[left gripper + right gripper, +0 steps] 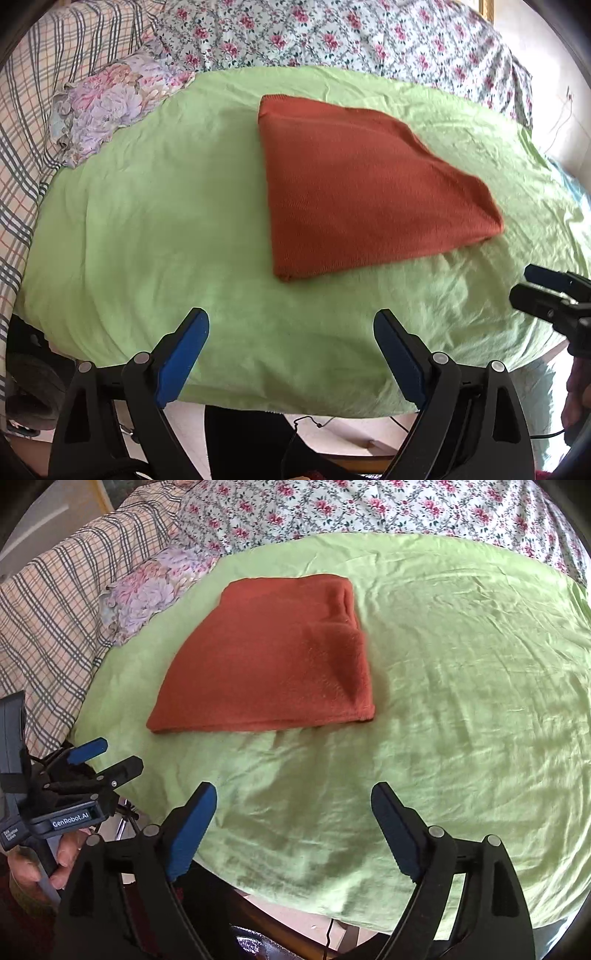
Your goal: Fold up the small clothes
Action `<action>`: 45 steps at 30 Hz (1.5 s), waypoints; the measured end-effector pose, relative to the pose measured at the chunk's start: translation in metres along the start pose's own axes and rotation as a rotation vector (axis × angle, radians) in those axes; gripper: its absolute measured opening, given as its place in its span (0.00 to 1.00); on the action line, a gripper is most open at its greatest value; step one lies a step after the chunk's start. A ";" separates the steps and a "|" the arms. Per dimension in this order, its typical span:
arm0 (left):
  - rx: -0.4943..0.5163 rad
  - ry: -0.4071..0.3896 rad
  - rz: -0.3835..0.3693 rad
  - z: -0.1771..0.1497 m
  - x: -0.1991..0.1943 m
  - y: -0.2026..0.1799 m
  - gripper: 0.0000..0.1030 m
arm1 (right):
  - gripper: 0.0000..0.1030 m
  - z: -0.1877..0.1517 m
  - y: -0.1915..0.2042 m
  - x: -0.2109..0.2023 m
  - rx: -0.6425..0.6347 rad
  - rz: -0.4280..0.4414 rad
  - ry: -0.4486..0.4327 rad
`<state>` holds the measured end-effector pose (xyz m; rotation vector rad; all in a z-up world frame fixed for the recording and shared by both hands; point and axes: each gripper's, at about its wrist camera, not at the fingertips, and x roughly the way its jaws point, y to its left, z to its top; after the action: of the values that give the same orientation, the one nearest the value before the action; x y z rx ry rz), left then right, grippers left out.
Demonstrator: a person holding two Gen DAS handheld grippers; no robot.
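Surface: a light green sheet (155,229) (461,686) lies spread over the work area, creased all over, its near edge hanging free.
Garment: a rust-orange knit cloth (354,184) (273,664) lies folded flat on the green sheet, toward the far middle, with nothing touching it.
Bedding behind: a white fabric with pink flowers (351,33) (369,506) runs along the far side; a plaid fabric (26,122) (55,620) covers the left side.
Loose item: a crumpled pastel floral cloth (107,103) (147,590) sits at the green sheet's far left corner, against the plaid.
Left gripper: left gripper (291,325) (107,757) hovers over the near edge of the sheet, blue-padded fingers spread wide, holding nothing.
Right gripper: right gripper (295,801) (524,284) also hangs near the front edge, well short of the garment, fingers wide apart and empty.
Room: pale floor (351,432) and a thin black cable show below the sheet's edge.
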<state>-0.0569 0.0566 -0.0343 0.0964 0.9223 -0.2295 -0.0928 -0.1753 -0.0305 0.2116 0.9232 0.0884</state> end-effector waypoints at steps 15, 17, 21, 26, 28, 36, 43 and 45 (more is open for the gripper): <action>0.004 0.009 0.041 0.027 0.018 -0.005 0.92 | 0.89 0.029 0.011 0.016 -0.059 -0.005 0.029; 0.004 0.011 0.048 0.029 0.019 -0.006 0.92 | 0.89 0.031 0.011 0.018 -0.052 0.002 0.030; 0.020 0.007 0.066 0.033 0.021 -0.009 0.92 | 0.89 0.033 0.015 0.022 -0.054 0.013 0.039; 0.028 0.004 0.073 0.040 0.023 -0.012 0.92 | 0.89 0.039 0.017 0.023 -0.057 0.008 0.038; 0.039 0.003 0.074 0.043 0.024 -0.014 0.92 | 0.89 0.041 0.017 0.023 -0.051 0.012 0.035; 0.046 -0.018 0.057 0.056 0.021 -0.019 0.93 | 0.89 0.056 0.021 0.024 -0.062 0.007 0.021; 0.043 -0.030 0.058 0.066 0.023 -0.019 0.93 | 0.89 0.065 0.029 0.028 -0.068 0.005 0.017; 0.044 -0.028 0.062 0.067 0.024 -0.020 0.93 | 0.89 0.067 0.031 0.030 -0.068 0.006 0.017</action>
<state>0.0049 0.0216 -0.0132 0.1621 0.8853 -0.1933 -0.0211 -0.1496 -0.0078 0.1505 0.9353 0.1275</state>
